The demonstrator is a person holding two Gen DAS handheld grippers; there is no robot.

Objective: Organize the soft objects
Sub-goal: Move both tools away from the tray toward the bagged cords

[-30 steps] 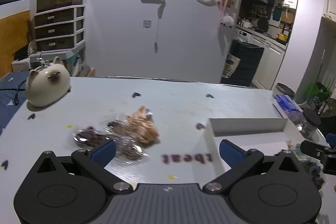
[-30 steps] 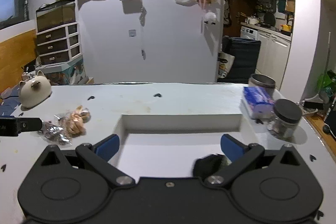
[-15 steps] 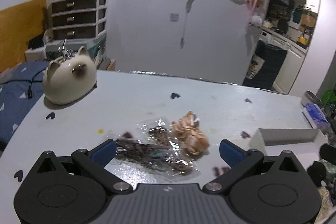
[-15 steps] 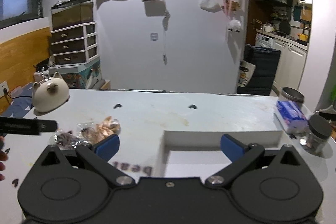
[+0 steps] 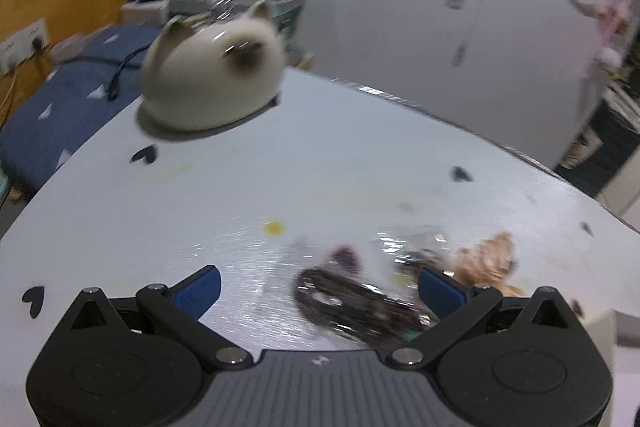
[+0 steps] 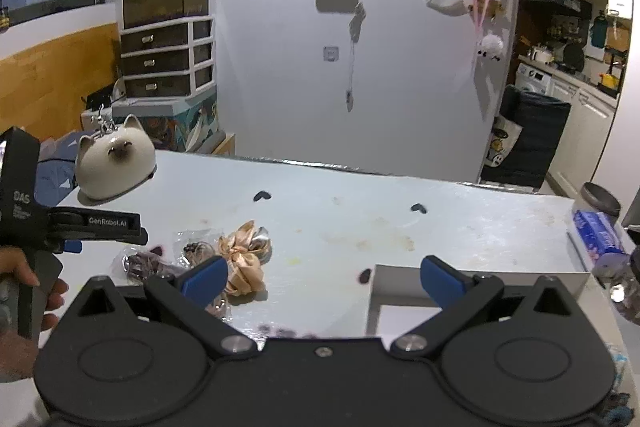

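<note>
A dark scrunchie in clear wrap (image 5: 352,303) lies on the table between my left gripper's (image 5: 320,287) open jaws, close to the right finger. A peach satin scrunchie (image 5: 490,259) lies just beyond that finger. In the right wrist view the peach scrunchie (image 6: 242,263) and the wrapped dark ones (image 6: 148,263) lie left of centre. My right gripper (image 6: 324,275) is open and empty, above the table. The left gripper (image 6: 108,227) shows there at the left, over the dark scrunchies. A white tray (image 6: 472,281) stands at the right.
A cream cat-shaped holder (image 6: 114,163) stands at the table's far left corner. A blue tissue pack (image 6: 598,233) and a jar (image 6: 600,195) are at the right edge. The table (image 6: 360,211) has small dark heart marks and stains.
My left gripper has moved left and down toward the wrapped dark scrunchie, which now lies between its jaws. My right gripper has shifted left, away from the tray.
</note>
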